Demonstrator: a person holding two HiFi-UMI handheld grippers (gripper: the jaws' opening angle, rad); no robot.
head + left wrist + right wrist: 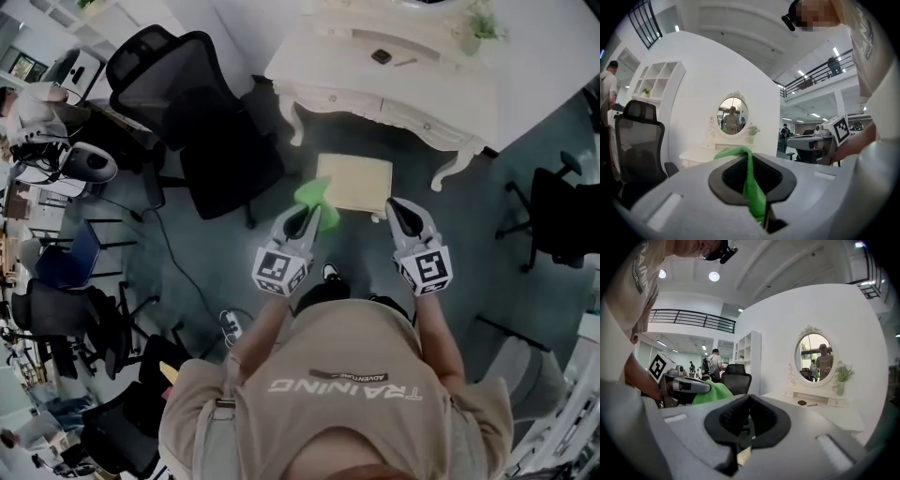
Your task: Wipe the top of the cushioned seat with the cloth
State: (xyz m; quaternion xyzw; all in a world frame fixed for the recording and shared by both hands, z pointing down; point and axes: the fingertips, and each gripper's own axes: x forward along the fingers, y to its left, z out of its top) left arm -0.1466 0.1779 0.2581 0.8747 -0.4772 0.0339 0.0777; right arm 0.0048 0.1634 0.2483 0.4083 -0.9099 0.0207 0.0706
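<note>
Your left hand-held gripper (302,217) is clamped on the green cloth (319,202). A fold of it runs up between the jaws and spills over their tips. The bunched end hangs just ahead of those tips, over the near left corner of the seat (361,183). You cannot tell from here whether the cloth touches the cushion.

Your right hand-held gripper (401,208) is level with the left one, off to its right. Its jaws are closed together with nothing between them, and its tips sit by the seat's near right corner. The cream seat lies just ahead of and below both hand-held grippers, between their tips.

Farther ahead, past the seat, stands the white surface (422,70) with a small dark object (381,56) on it and an oval mirror (814,357) above it. A black chair (197,122) stands ahead and to the left of your left hand-held gripper.
</note>
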